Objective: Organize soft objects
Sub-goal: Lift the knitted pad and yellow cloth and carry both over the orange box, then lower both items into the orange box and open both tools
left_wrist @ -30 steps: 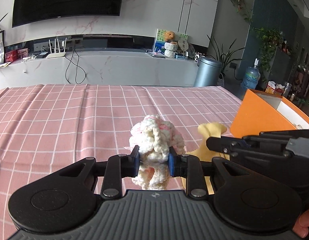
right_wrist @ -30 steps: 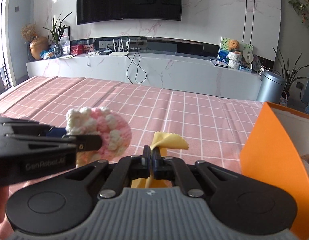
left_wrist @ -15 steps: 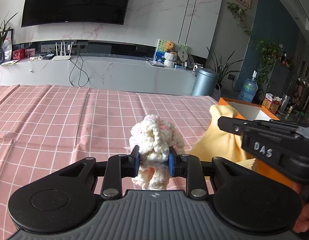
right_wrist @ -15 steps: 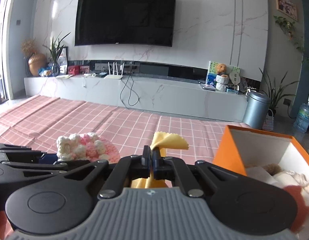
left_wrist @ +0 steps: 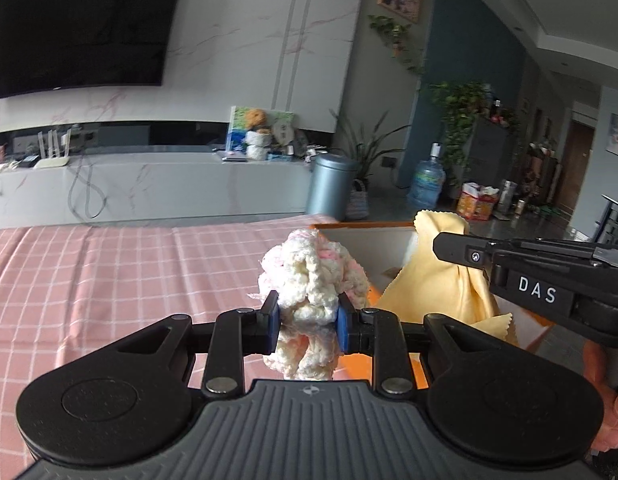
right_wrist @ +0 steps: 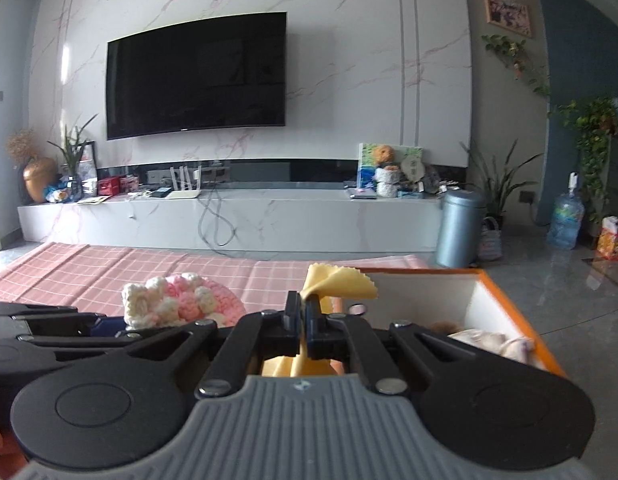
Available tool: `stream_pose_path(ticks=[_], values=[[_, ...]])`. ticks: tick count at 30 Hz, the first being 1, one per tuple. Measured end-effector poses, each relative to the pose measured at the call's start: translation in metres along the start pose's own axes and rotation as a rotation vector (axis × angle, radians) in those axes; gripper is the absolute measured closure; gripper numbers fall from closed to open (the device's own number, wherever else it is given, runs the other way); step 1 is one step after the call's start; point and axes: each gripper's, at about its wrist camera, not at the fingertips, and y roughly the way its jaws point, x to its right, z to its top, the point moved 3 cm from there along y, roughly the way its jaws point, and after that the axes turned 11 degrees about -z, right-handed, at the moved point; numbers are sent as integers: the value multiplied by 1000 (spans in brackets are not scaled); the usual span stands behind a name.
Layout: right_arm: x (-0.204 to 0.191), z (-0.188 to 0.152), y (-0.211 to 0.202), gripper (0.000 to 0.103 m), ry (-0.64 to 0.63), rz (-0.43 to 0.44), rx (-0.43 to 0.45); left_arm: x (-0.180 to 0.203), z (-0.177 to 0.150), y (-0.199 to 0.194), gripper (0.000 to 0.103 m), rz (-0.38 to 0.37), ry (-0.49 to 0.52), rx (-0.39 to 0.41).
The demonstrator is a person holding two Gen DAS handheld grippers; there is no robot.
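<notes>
My left gripper (left_wrist: 307,322) is shut on a cream and pink crocheted piece (left_wrist: 315,276) and holds it in the air above the pink checked tablecloth (left_wrist: 109,272). My right gripper (right_wrist: 303,322) is shut on a yellow cloth (right_wrist: 337,282), which hangs down between its fingers. The right gripper (left_wrist: 449,246) and its yellow cloth (left_wrist: 445,284) show at the right of the left wrist view. The crocheted piece (right_wrist: 181,300) shows at the left of the right wrist view. An orange box (right_wrist: 525,328) with a white inside stands just right of both grippers and holds soft items (right_wrist: 489,340).
The table (right_wrist: 89,268) stretches away to the left and front. Beyond it are a marble TV bench (right_wrist: 229,216), a grey bin (right_wrist: 461,224) and a water bottle (right_wrist: 565,220) on the floor.
Both grippers have risen and moved right with their loads, toward the orange box. The box's open inside now shows in both views.
</notes>
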Motion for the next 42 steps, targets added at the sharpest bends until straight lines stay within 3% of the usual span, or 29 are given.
stream_pose_path(ticks=[7, 14, 21, 32, 35, 40, 42], values=[[61, 13, -4, 103, -53, -115, 3, 58, 21, 35, 73, -123, 131, -28], [115, -6, 23, 103, -93, -174, -143, 96, 16, 86, 73, -223, 212, -202], [145, -27, 49, 103, -164, -147, -279, 101, -3, 123, 73, -263, 263, -375], [141, -50, 81, 103, -292, -65, -412, 105, -18, 141, 72, -267, 329, -535], [138, -55, 84, 103, -305, -63, -428, 105, -15, 139, 72, -318, 291, -567], [136, -57, 87, 102, -300, -61, -438, 107, -15, 138, 72, -382, 323, -610], [136, -57, 89, 101, -299, -57, -440, 107, -20, 141, 70, -348, 369, -624]])
